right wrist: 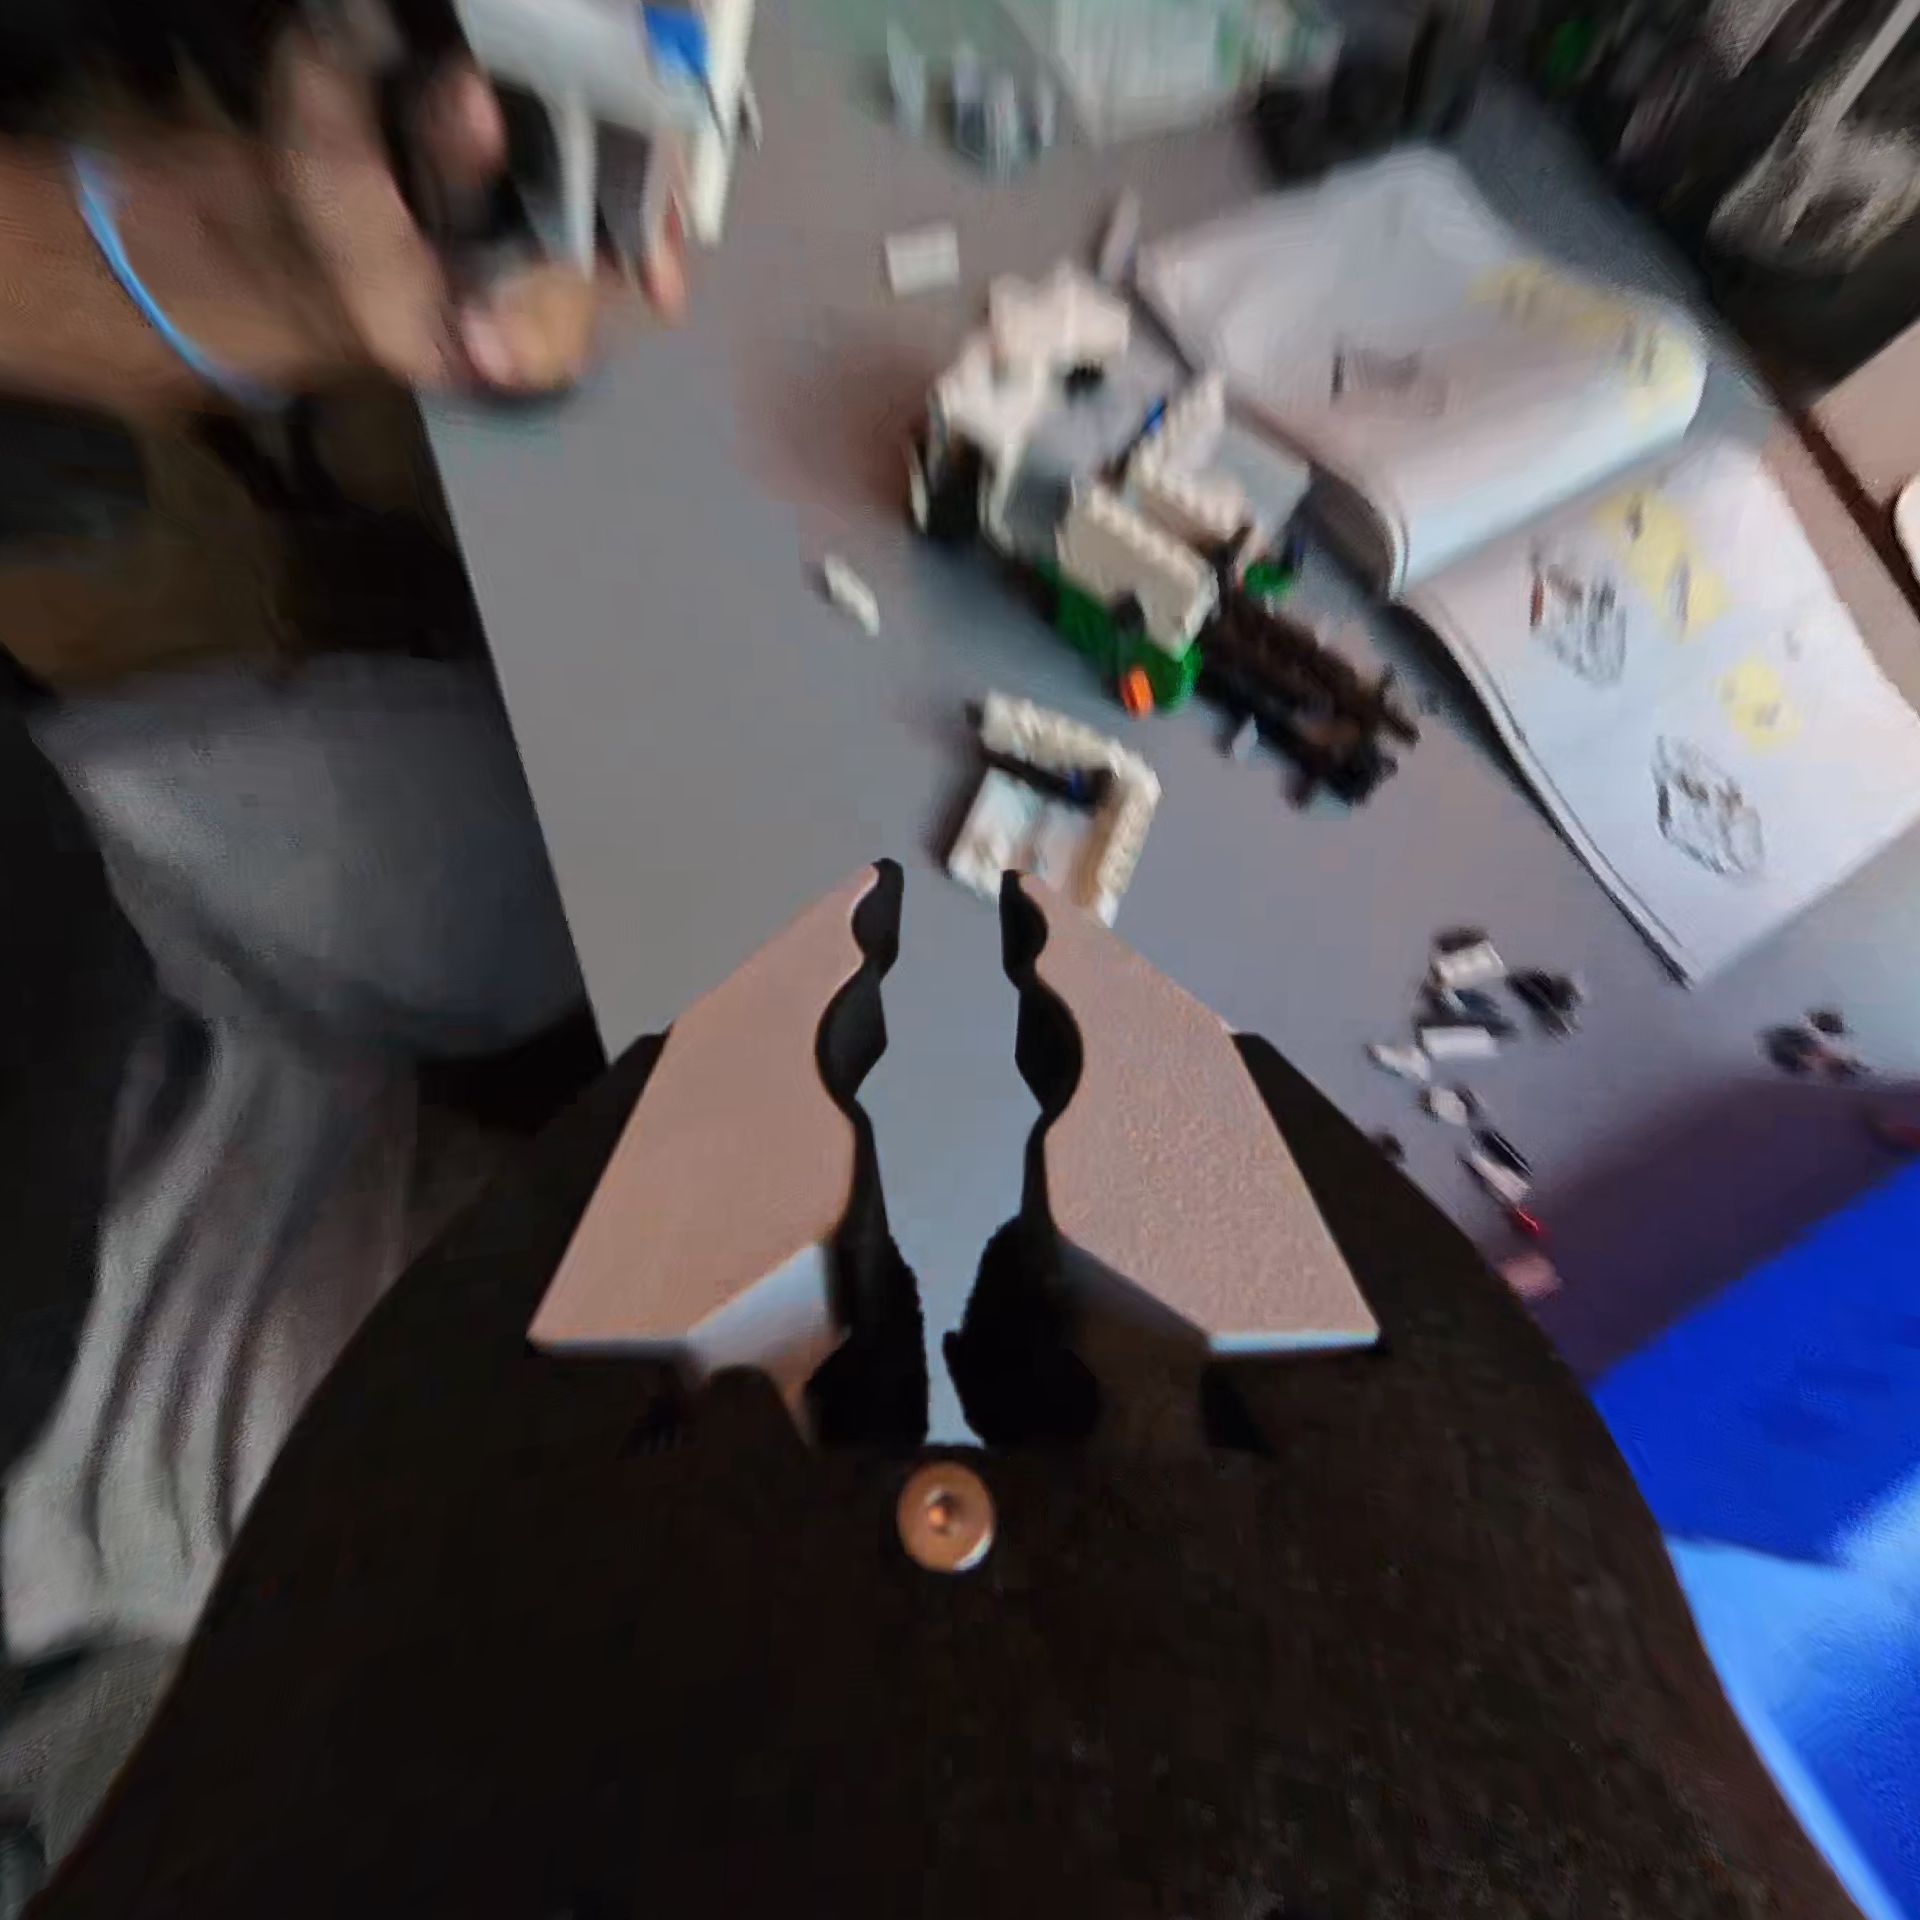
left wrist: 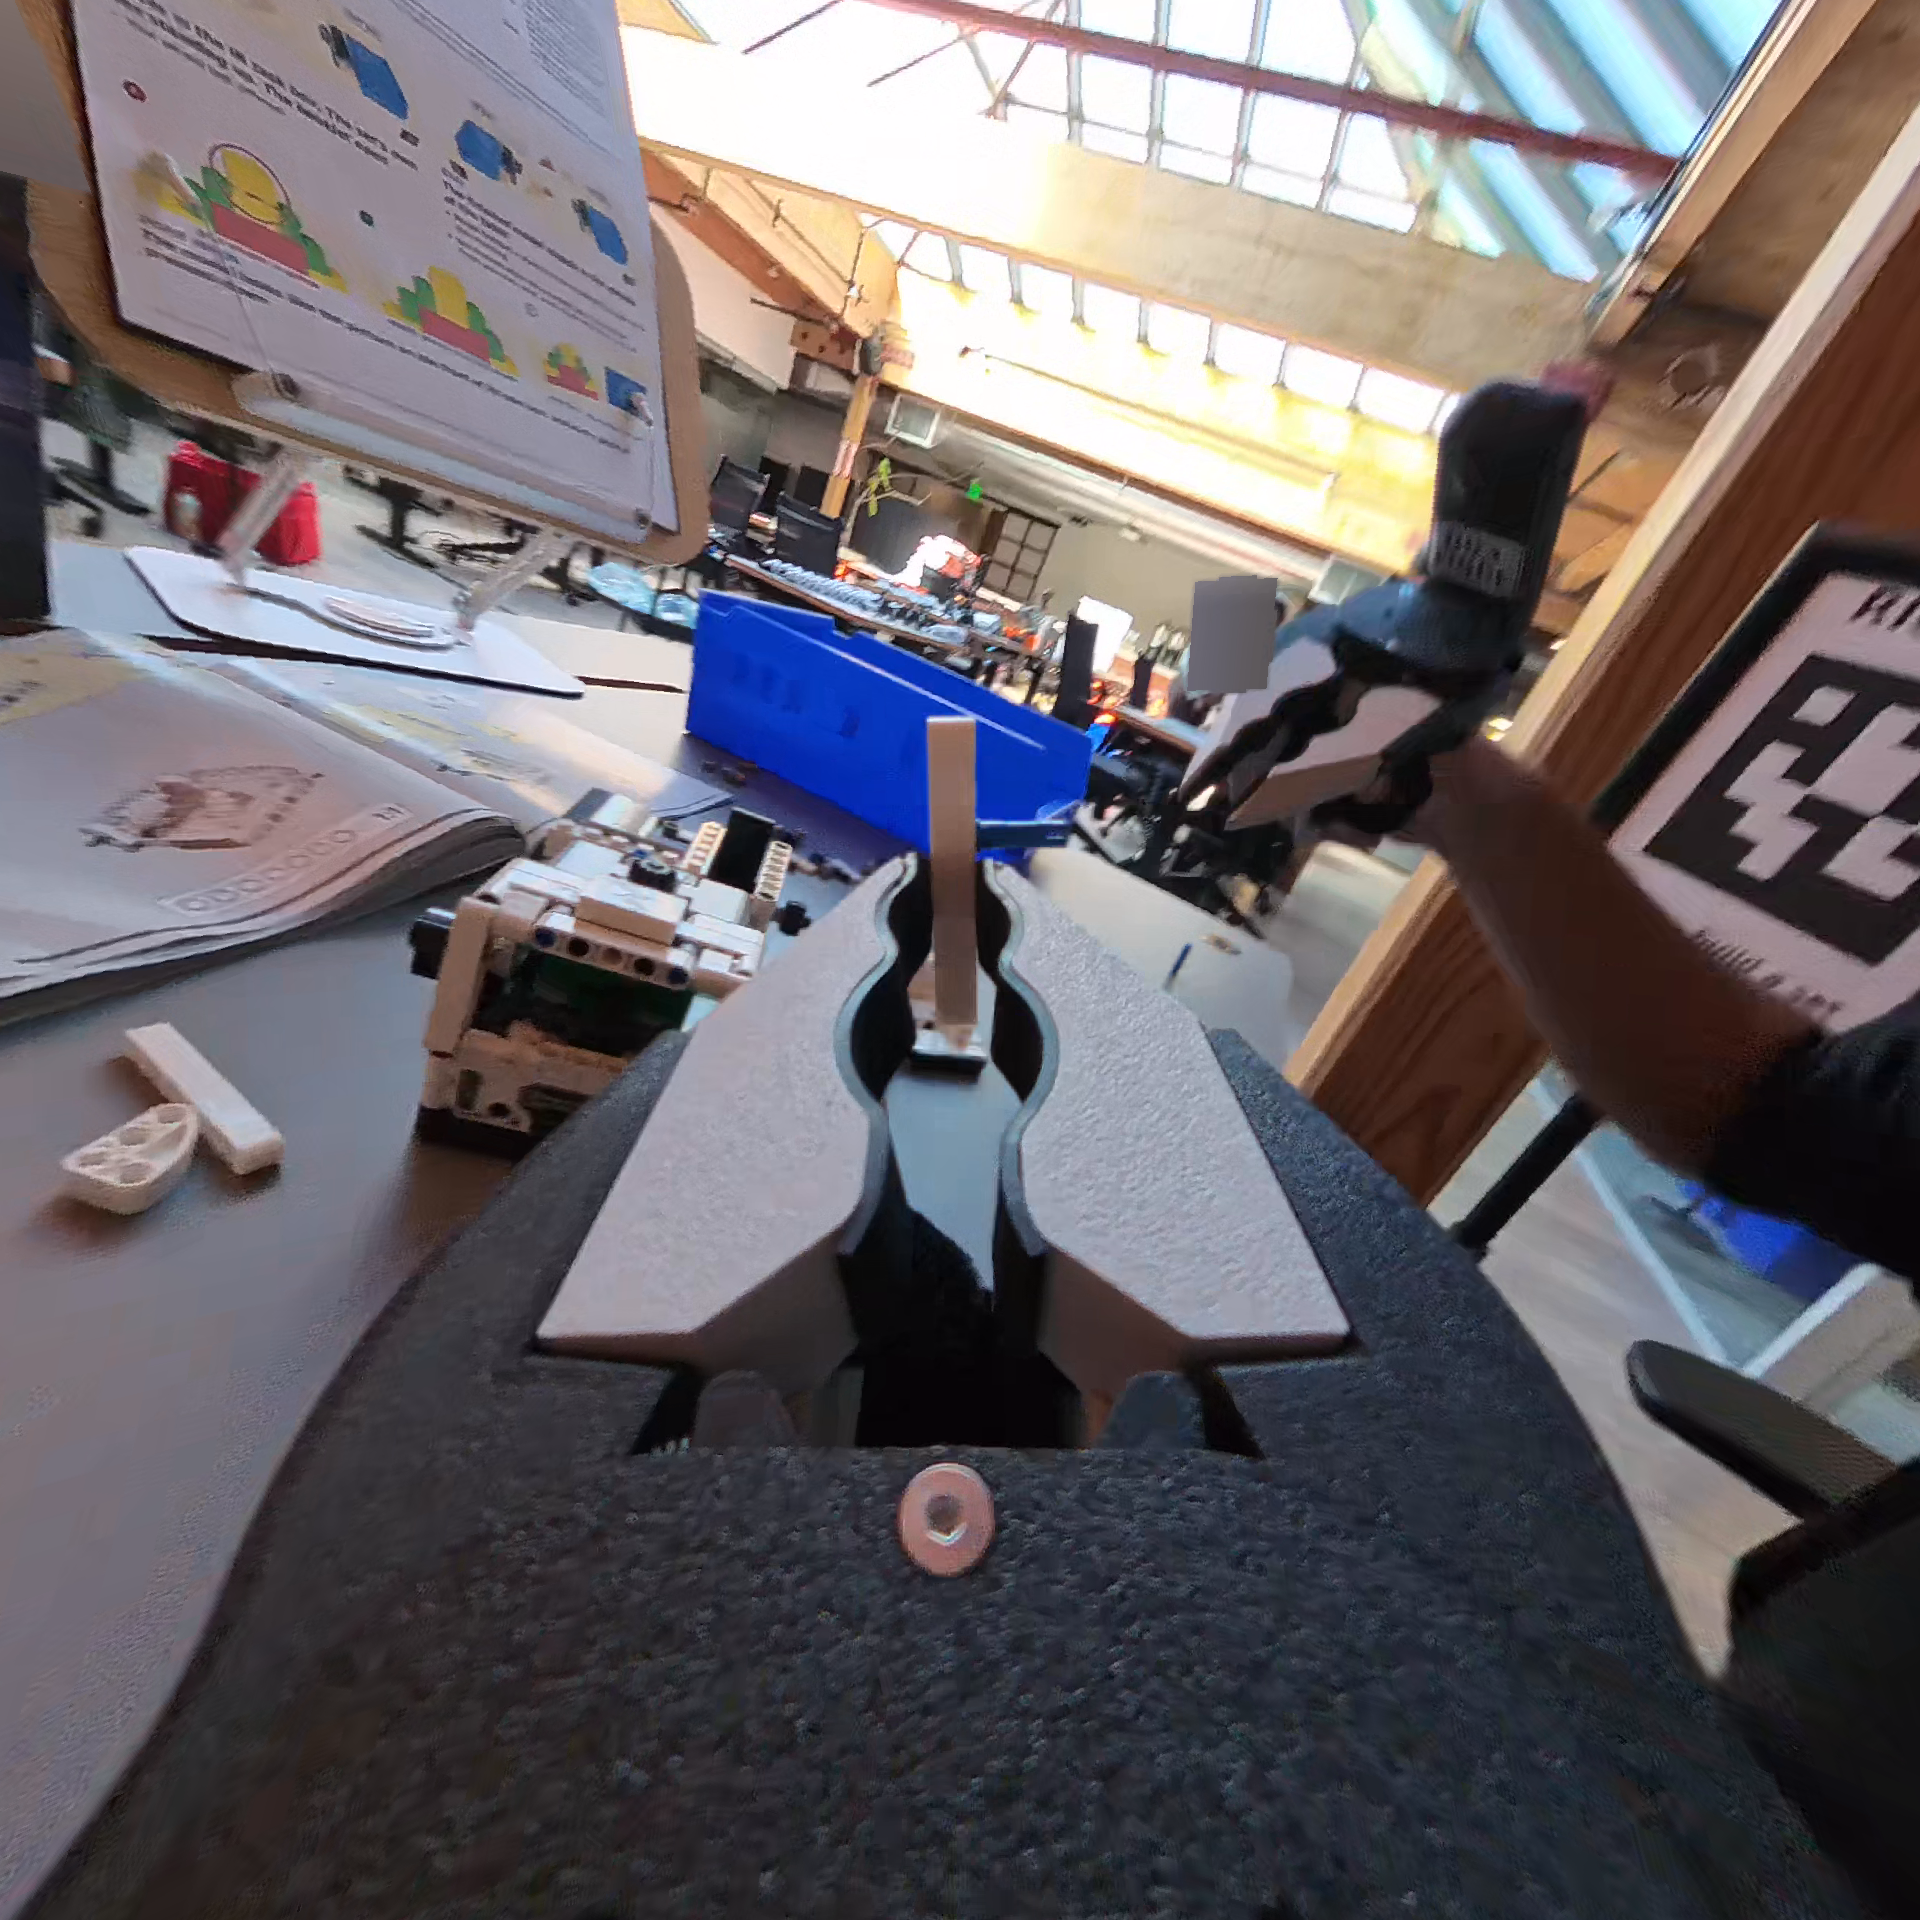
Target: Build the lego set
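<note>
My left gripper (left wrist: 951,871) is shut on a long thin white beam (left wrist: 951,790) that stands upright between its jaws, held above the table beside the white and green lego model (left wrist: 592,956). My right gripper (right wrist: 951,883) is open by a narrow gap and empty, hovering high above the table. Its view is blurred. Below it lie the model (right wrist: 1101,520) and a white frame sub-assembly (right wrist: 1049,800). The right gripper also shows in the left wrist view (left wrist: 1205,790), raised at the right. The left gripper shows in the right wrist view (right wrist: 582,156), held by a hand.
Two loose white pieces (left wrist: 203,1107) lie left of the model. An open instruction booklet (left wrist: 208,810) lies at the left, a sheet on a stand (left wrist: 364,208) behind it. A blue bin (left wrist: 873,727) stands behind the model. Small loose parts (right wrist: 1465,1029) lie near the bin (right wrist: 1787,1403). A wooden post (left wrist: 1455,987) rises at the right.
</note>
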Available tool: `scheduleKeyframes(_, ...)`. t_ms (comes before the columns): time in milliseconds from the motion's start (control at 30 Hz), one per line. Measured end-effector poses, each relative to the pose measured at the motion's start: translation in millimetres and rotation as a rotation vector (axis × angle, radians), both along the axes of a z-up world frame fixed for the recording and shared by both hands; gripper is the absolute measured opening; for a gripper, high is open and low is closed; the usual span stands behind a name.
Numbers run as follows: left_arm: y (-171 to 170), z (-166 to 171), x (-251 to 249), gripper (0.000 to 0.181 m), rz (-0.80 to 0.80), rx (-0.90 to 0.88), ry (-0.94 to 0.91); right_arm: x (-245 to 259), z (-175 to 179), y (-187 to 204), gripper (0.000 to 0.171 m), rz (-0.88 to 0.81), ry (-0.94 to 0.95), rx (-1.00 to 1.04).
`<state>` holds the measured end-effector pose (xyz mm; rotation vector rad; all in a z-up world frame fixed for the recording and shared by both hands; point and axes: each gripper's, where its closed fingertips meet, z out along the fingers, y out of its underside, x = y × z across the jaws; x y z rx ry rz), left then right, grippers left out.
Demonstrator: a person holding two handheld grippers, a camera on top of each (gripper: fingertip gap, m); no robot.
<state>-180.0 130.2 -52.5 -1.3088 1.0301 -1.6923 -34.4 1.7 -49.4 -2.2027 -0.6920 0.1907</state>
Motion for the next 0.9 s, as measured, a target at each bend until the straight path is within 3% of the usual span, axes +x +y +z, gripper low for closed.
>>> scheduleKeyframes(133,-5.9,6.4,1.0,0.007,-0.093,-0.172,-0.060,-75.7,3.9,12.4,0.020,-0.010,0.382,0.156)
scheduleKeyframes(233,-23.1,14.2,4.6,0.007,-0.200,-0.375,-0.090,-110.9,-9.6,40.0,0.028,-0.069,0.454,0.215)
scheduleKeyframes(300,-29.4,18.6,7.6,0.007,-0.209,-0.452,-0.083,-126.6,-18.1,57.4,0.029,-0.111,0.366,0.290)
scheduleKeyframes(467,-40.3,13.3,12.3,0.006,-0.142,-0.409,-0.029,-141.7,-9.5,80.3,0.030,-0.256,0.096,0.511)
scheduleKeyframes(600,-50.6,8.7,16.2,0.007,-0.164,-0.420,-0.008,-148.2,-17.1,89.1,0.021,-0.273,0.054,0.476)
scheduleKeyframes(667,-50.8,7.6,15.6,0.007,-0.171,-0.404,0.007,-141.9,-17.5,87.2,0.011,-0.267,-0.008,0.487)
scheduleKeyframes(833,-63.5,-4.5,13.0,0.008,-0.233,-0.242,0.113,-133.7,-25.3,75.0,0.006,-0.136,-0.167,0.412)
scheduleKeyframes(900,-67.2,-9.9,12.0,0.016,-0.261,-0.172,0.165,-131.0,-26.1,67.7,0.006,-0.057,-0.219,0.384)
